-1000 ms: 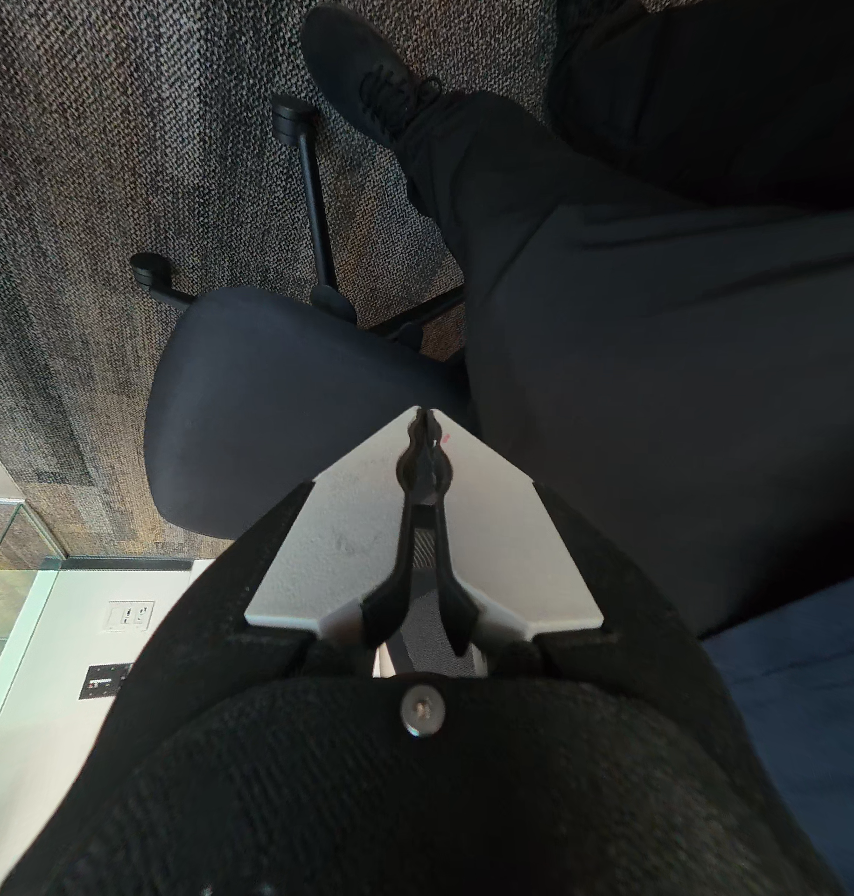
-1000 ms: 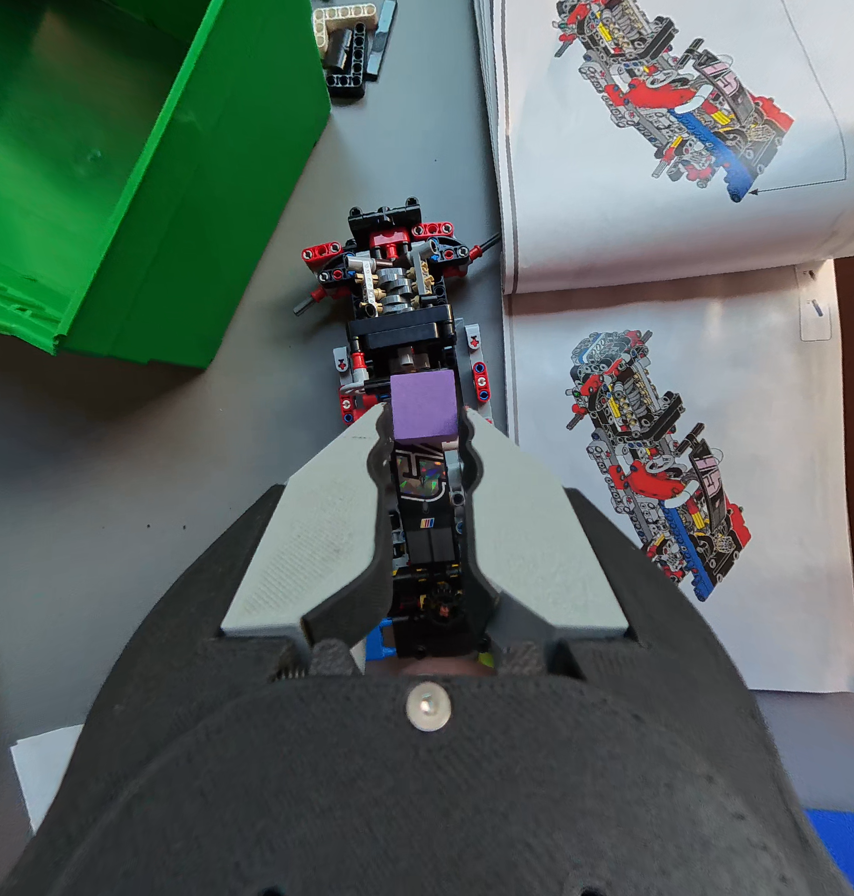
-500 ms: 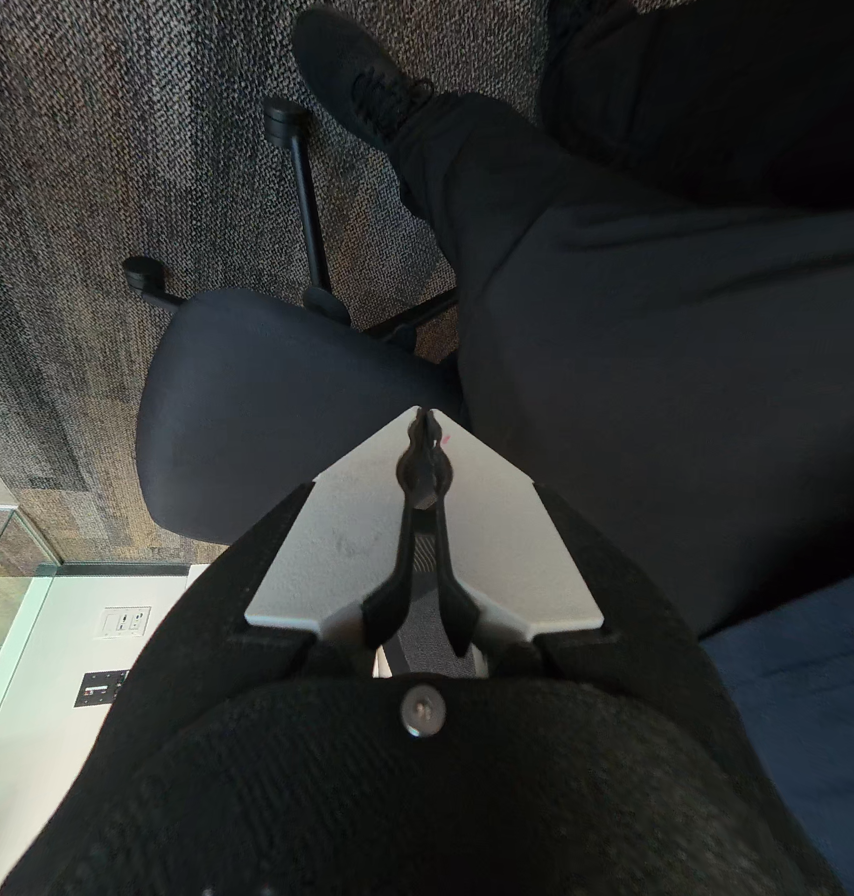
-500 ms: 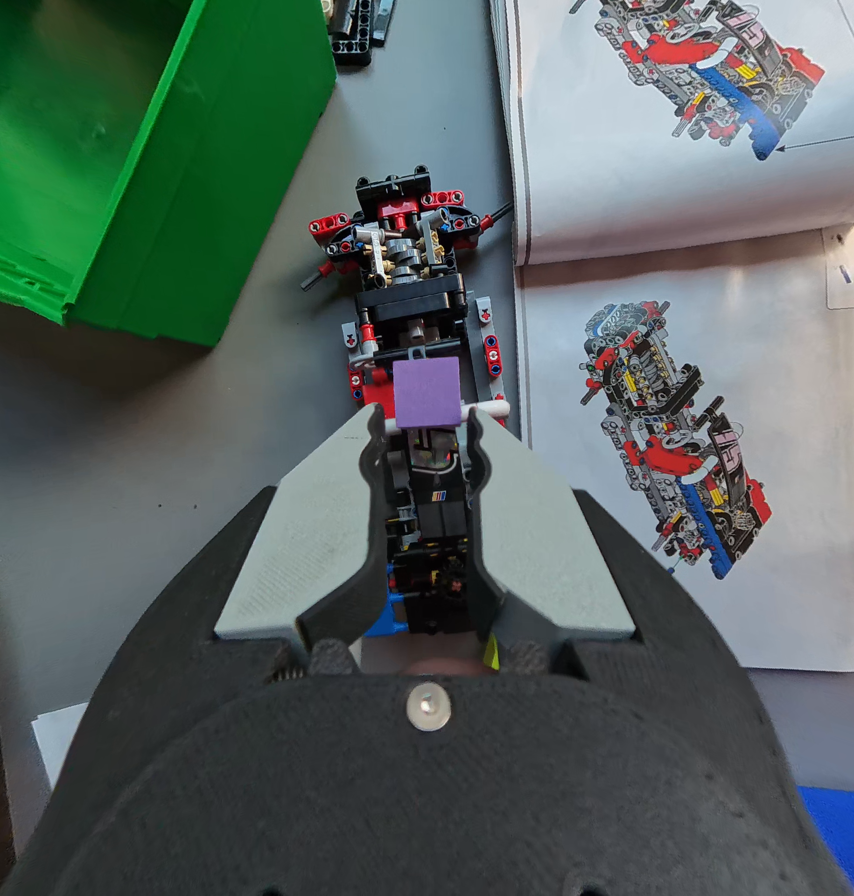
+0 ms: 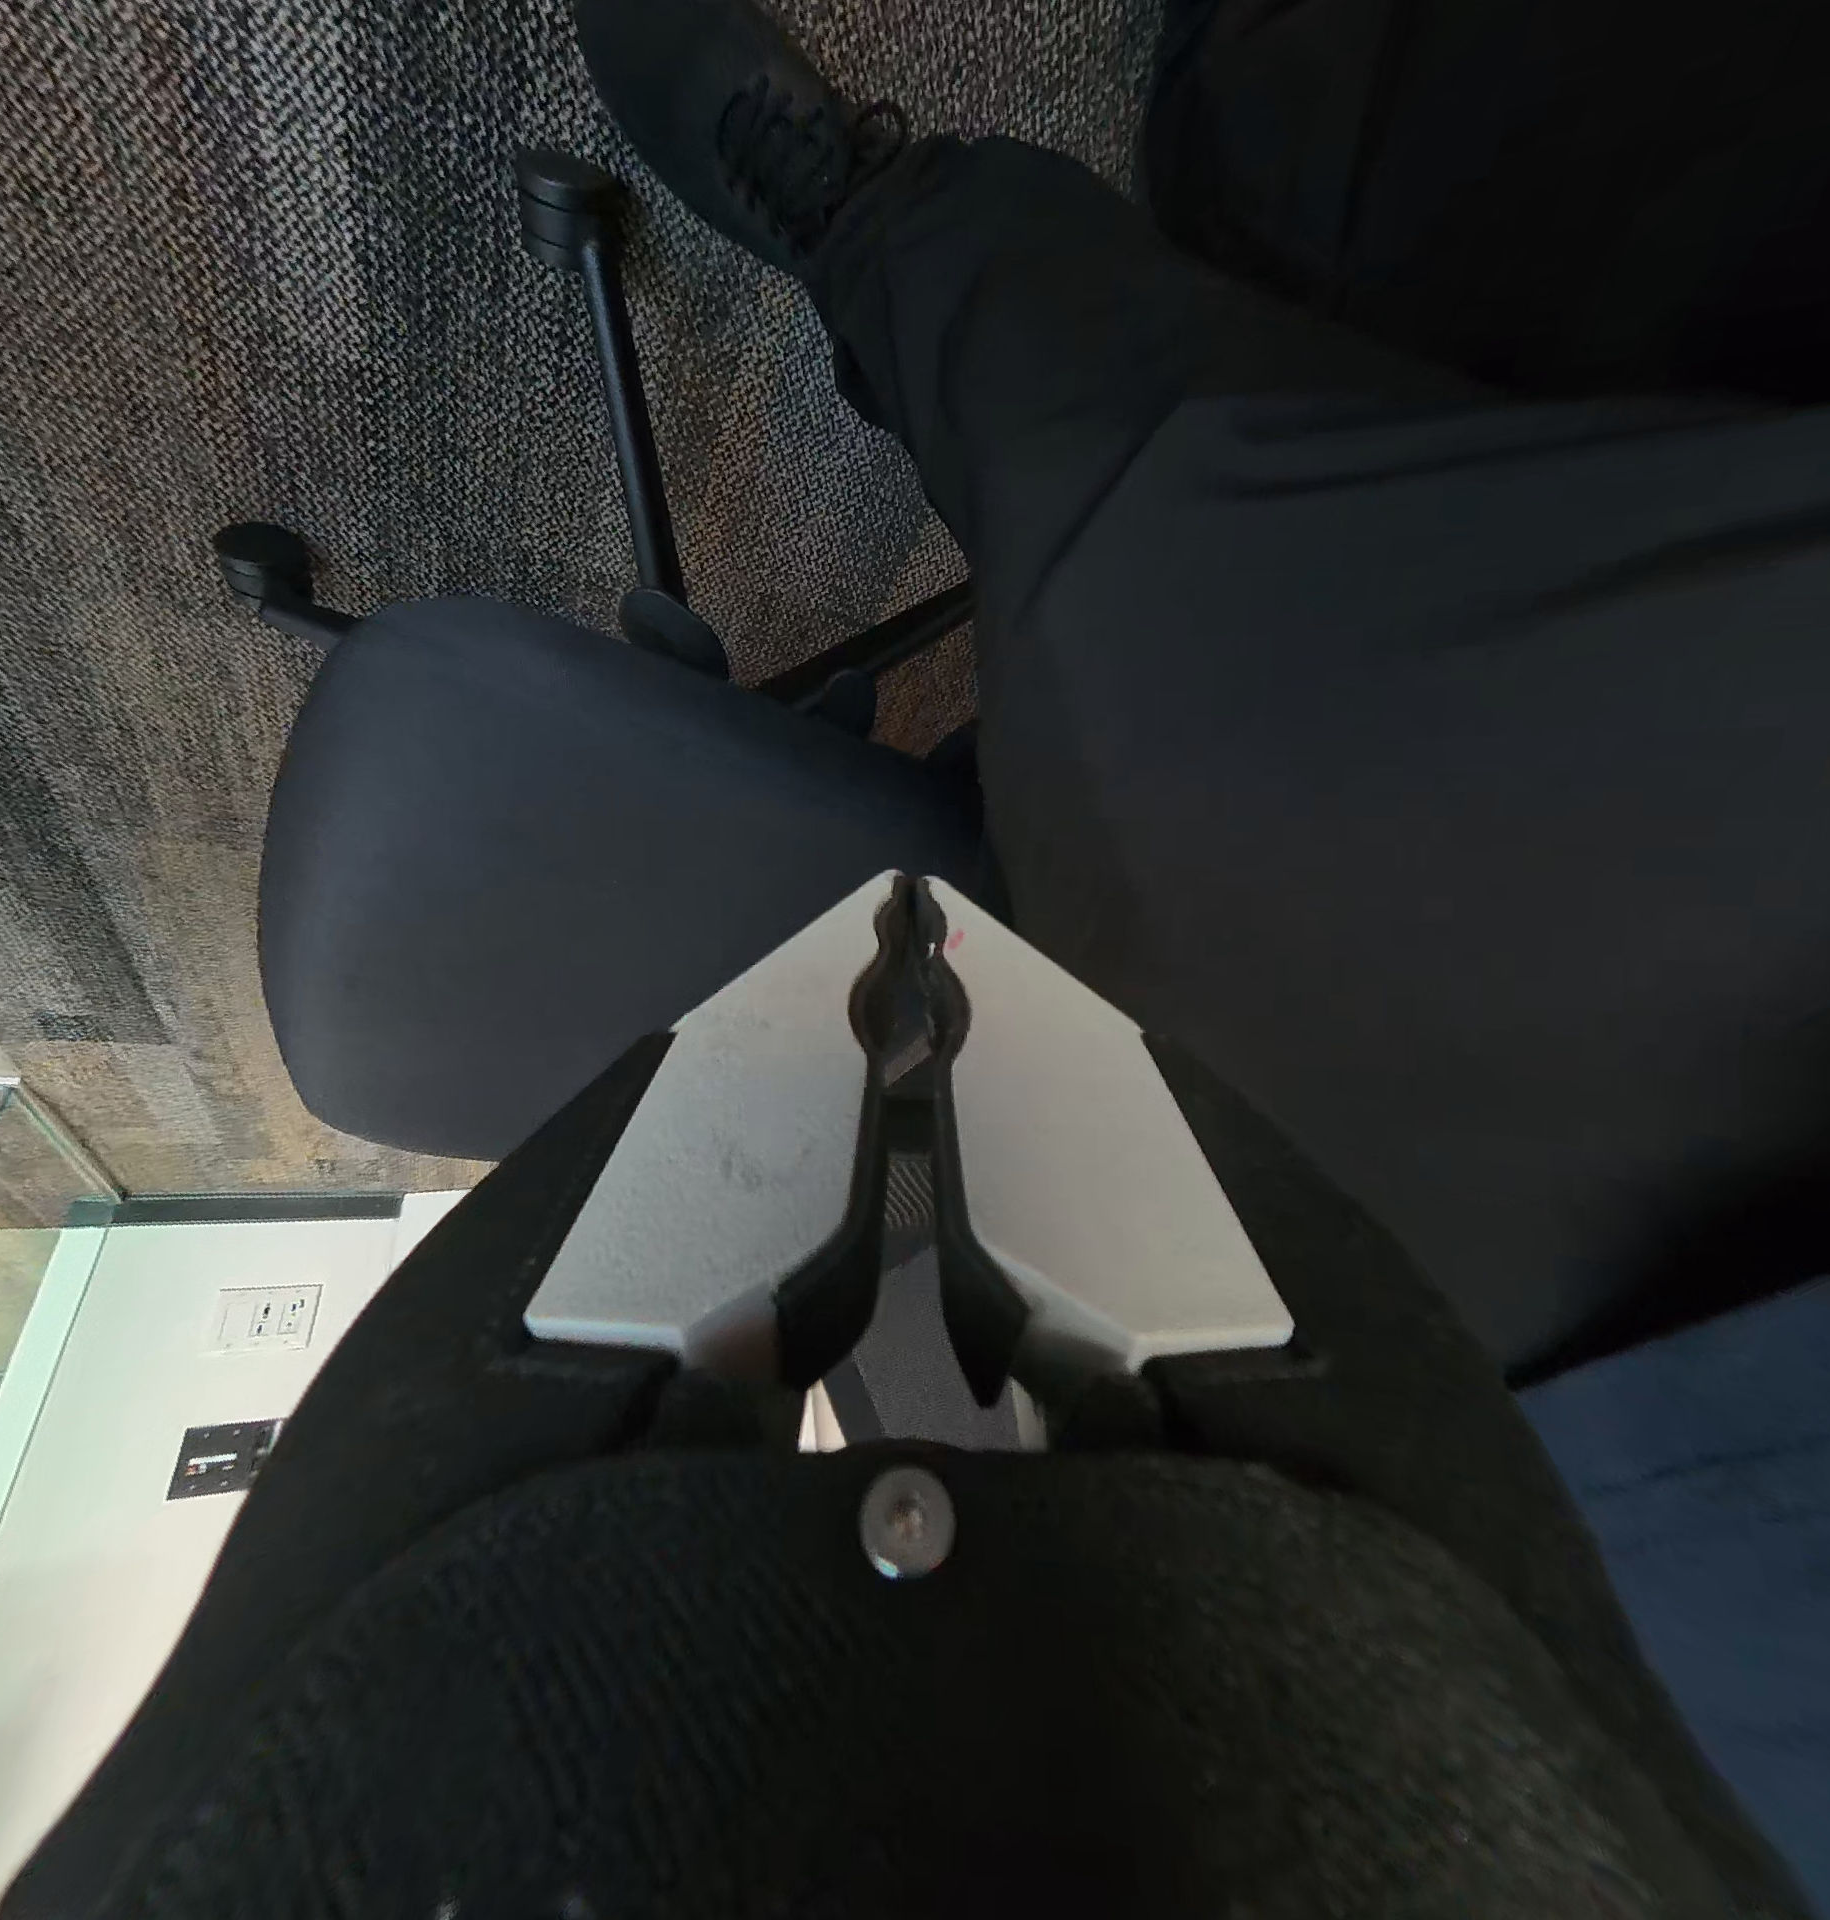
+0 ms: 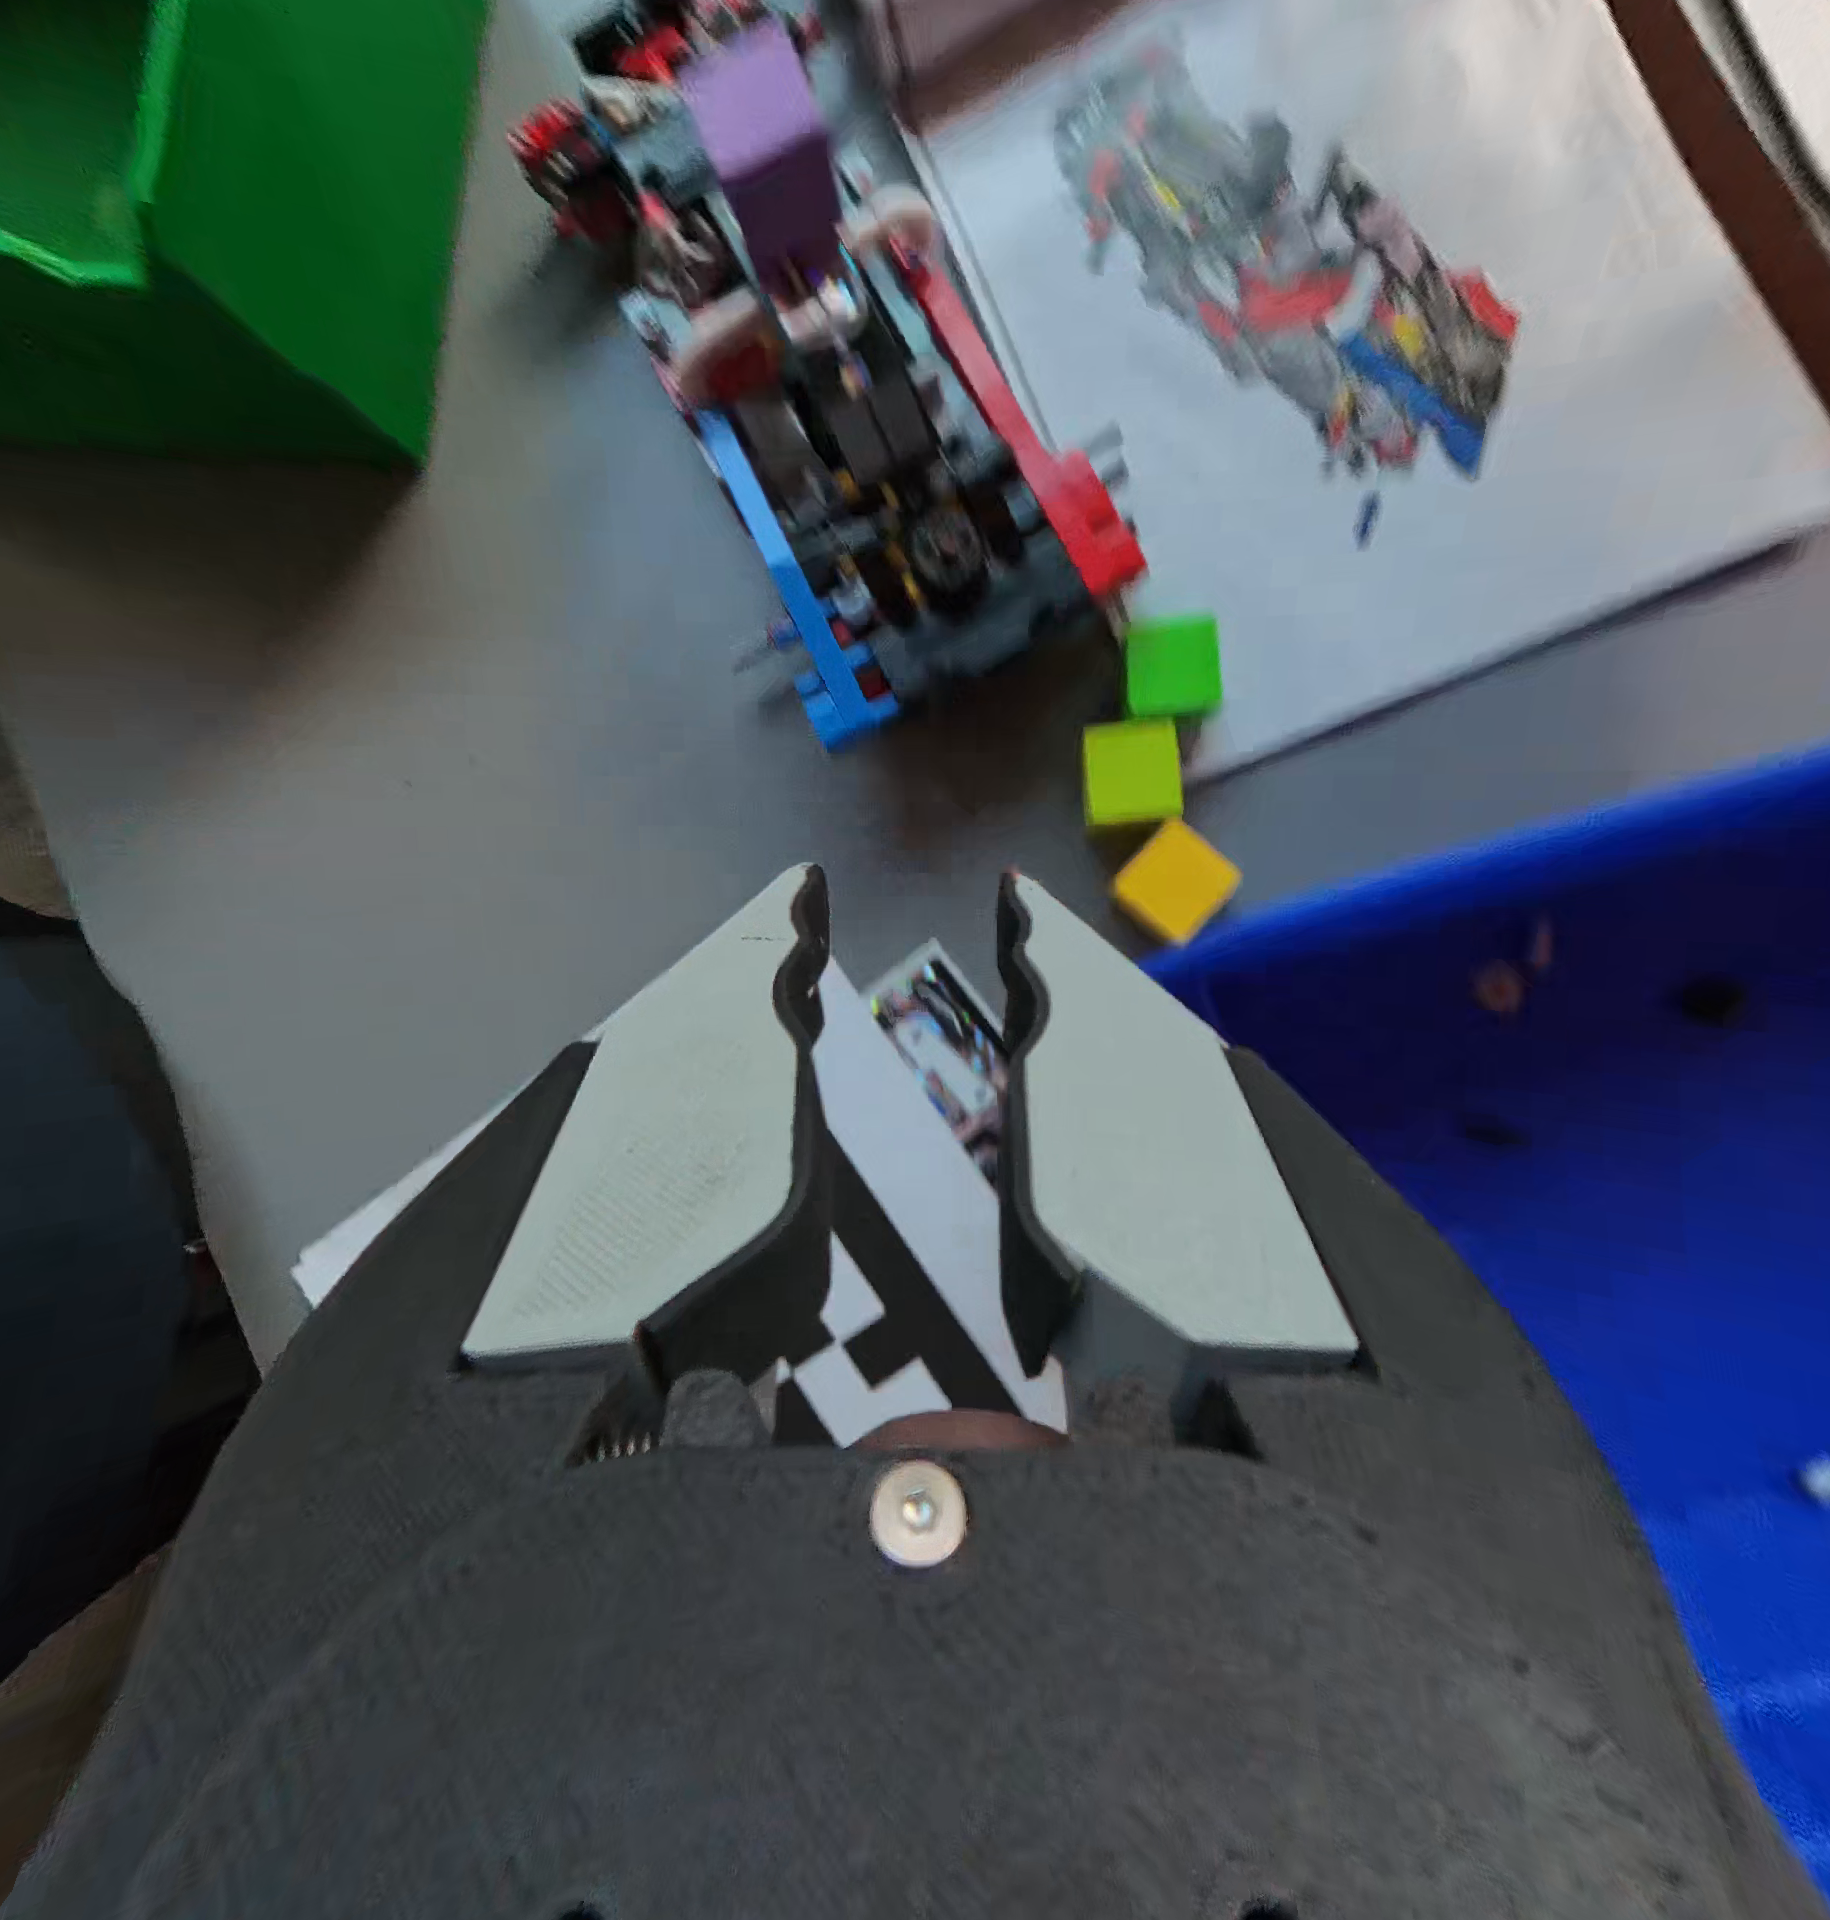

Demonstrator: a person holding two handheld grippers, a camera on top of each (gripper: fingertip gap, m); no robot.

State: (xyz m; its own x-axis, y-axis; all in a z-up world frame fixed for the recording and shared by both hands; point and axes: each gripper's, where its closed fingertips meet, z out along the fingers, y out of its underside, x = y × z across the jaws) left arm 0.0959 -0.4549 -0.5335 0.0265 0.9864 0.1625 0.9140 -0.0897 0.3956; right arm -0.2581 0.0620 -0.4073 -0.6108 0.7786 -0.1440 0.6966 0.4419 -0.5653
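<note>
right gripper (image 6: 911, 914) fingers apart above table (image 6: 475, 831), empty.

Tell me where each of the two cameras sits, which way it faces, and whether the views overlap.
Left wrist view: rides the left gripper, jaws shut, aimed down at carpet, an office chair seat and the person's dark trouser leg.
Right wrist view: rides the right gripper, jaws open and empty, facing along a grey table toward a brick model car, a purple cube on it, and an instruction booklet.
Shared: nothing visible; neither gripper appears in the other's view.
</note>
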